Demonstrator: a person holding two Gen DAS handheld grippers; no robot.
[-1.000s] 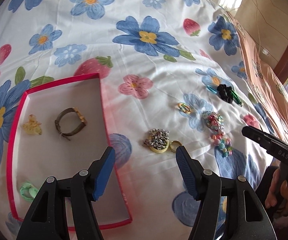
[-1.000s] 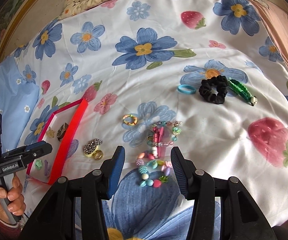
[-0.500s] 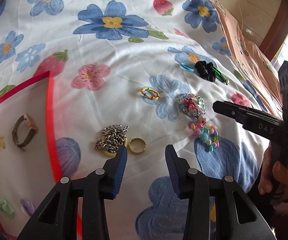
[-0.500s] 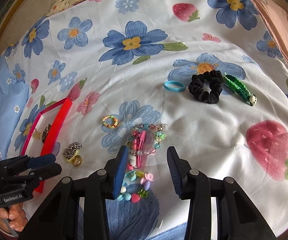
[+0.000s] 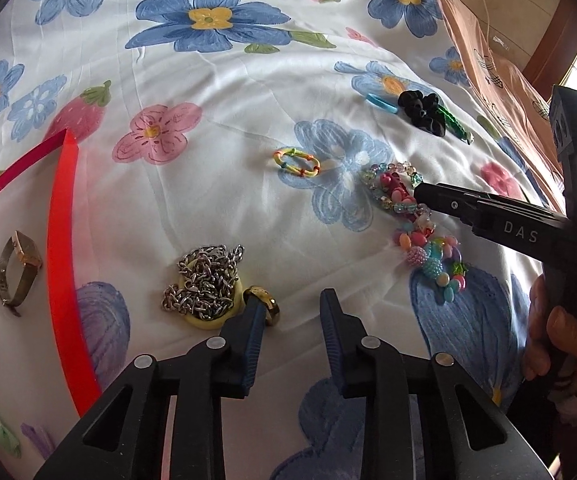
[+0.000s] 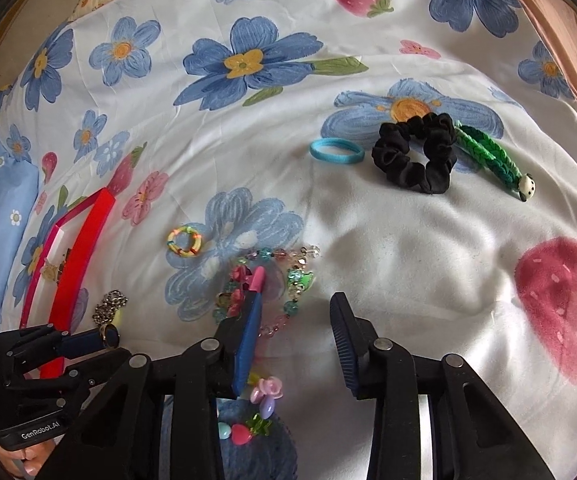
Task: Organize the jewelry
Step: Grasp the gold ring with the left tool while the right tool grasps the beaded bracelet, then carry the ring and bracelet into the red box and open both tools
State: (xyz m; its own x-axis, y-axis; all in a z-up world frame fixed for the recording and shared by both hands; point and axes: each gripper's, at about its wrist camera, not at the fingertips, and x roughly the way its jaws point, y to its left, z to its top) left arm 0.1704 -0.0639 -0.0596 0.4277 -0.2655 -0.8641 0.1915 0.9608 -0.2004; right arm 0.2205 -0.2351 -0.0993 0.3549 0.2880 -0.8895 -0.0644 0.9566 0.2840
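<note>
In the left wrist view my left gripper hangs low over the flowered bed sheet, its jaws closing. A gold ring peeks out from behind its left fingertip, and no pad presses on it. Just left of the ring a silver chain is heaped on a yellow ring. My right gripper is also closing, low over a clear-bead bracelet that has a pink hair clip inside its loop. Its left finger covers part of that bracelet. A chunky pastel bead bracelet lies under the gripper's body.
A red-rimmed tray at the left holds a watch and small clips. A rainbow loop, a blue hair tie, a black scrunchie and a green braided clip lie farther off. A hand holds the right tool.
Both grippers have sunk toward the sheet while their jaws narrowed. The left one swung right, from over the tray to the gold ring. The right one moved forward over the clear-bead bracelet.
</note>
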